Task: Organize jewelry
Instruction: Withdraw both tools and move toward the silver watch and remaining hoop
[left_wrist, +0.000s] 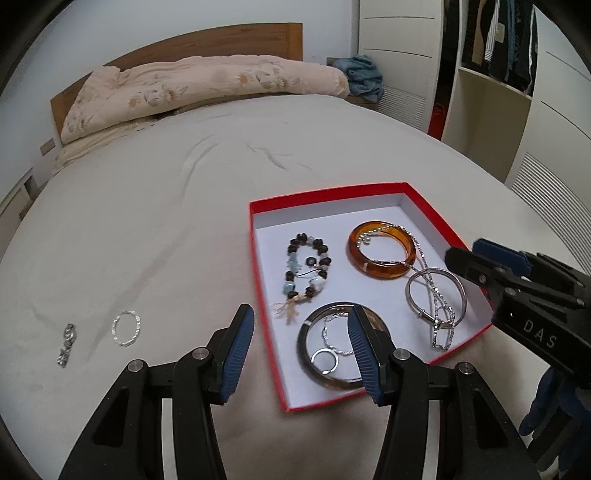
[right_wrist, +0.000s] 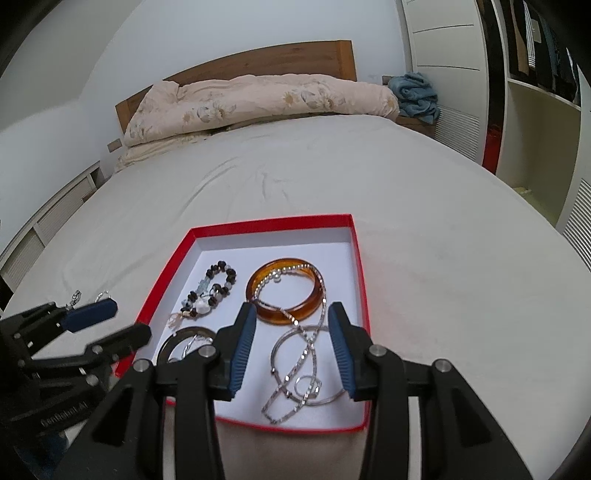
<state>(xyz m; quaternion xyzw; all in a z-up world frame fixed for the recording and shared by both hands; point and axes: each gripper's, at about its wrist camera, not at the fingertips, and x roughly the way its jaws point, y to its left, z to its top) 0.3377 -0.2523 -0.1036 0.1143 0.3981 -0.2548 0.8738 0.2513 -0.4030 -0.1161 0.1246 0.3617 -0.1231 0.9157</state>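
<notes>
The bed carries everything; we see no bench. On it lies the red box, its long axis running away from us toward the headboard. Two pieces lie outside it on the sheet, well apart from its left wall: a silver ring-bracelet and, further left, a small chain, whose long axis runs roughly toward and away from us. Both lie to the left of the left tongs, which are released and empty, straddling the box's near-left wall. The right tongs, also released and empty, hover over the box's near-right part. We judge the left hand the nearer to the loose pieces (the right would have to cross the whole box), so the coming move turns on a leftward reach.

Inside the box, largest first: a dark bangle at the near left, ringing a thin chain and a small ring; an amber bangle at the far right; a silver bangle at the near right, with a long chain draped across both; and a bead bracelet at the far left.
</notes>
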